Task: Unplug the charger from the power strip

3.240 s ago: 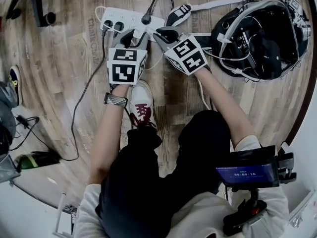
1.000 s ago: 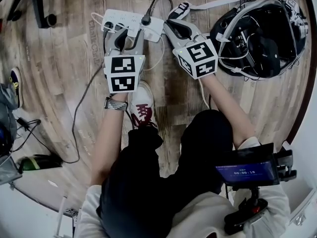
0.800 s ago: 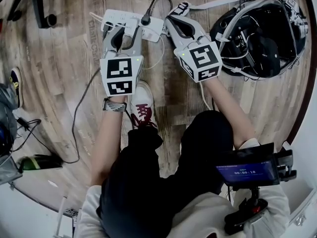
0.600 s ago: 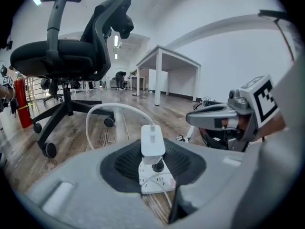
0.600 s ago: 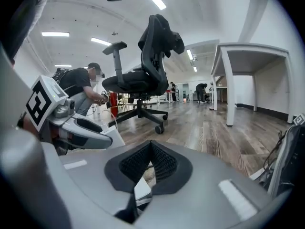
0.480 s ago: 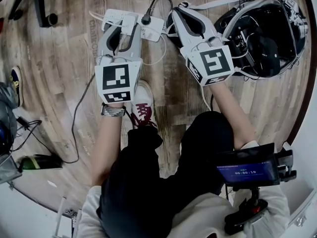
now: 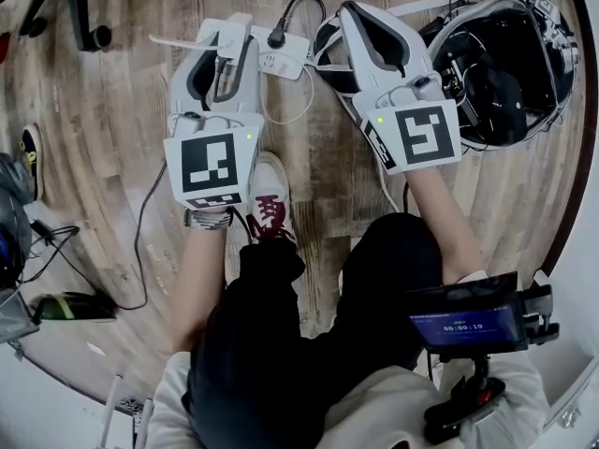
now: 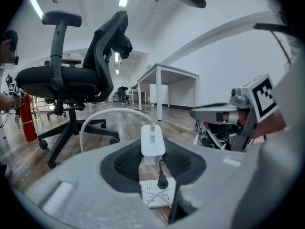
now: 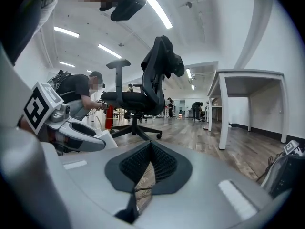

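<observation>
My left gripper (image 7: 232,32) is shut on a white charger (image 7: 230,40), whose white cable (image 7: 173,40) trails off to the left. In the left gripper view the charger (image 8: 152,140) stands upright between the pads, lifted above the white power strip (image 8: 153,197), with wood floor showing between them. A black plug (image 8: 162,181) stays in the strip. In the head view the power strip (image 7: 285,62) lies on the floor with the black plug (image 7: 277,36) in it. My right gripper (image 7: 350,11) hovers to the right of the strip, pads closed on nothing (image 9: 150,147).
A black bag full of wires (image 7: 501,64) lies to the right. The person's shoe (image 7: 267,199) is just behind the grippers, and a black cable (image 7: 154,190) runs down the floor at left. An office chair (image 8: 71,75) and a white table (image 8: 167,78) stand beyond.
Both grippers have risen toward the camera. The left one closed on the charger and lifted it off the power strip. The right one left the strip's right end.
</observation>
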Available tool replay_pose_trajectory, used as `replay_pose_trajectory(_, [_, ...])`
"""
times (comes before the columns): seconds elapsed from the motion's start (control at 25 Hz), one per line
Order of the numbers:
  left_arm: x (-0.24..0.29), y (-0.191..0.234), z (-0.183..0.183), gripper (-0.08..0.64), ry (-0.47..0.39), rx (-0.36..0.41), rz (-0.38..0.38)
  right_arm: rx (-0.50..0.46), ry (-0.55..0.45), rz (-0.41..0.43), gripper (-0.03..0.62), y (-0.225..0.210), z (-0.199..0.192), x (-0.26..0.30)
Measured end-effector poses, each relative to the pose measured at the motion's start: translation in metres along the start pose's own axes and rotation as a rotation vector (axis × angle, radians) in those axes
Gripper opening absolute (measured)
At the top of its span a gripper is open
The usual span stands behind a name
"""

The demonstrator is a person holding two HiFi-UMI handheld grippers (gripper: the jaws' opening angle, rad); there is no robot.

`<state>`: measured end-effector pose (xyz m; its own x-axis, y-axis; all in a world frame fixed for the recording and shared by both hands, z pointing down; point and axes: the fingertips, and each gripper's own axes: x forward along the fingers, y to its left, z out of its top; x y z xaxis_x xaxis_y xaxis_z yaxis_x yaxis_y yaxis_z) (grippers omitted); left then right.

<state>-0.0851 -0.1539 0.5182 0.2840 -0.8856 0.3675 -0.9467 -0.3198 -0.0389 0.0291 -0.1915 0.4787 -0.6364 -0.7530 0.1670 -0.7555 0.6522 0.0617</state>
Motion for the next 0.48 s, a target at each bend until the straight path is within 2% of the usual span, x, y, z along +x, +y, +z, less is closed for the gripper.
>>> replay_pose_trajectory(0.48, [-0.0082, 0.0025, -0.0087, 0.141, 0.02, -0.008, 0.009, 0.012, 0.02, -0.013, 0.0, 0.0006, -0.0089, -0.0018])
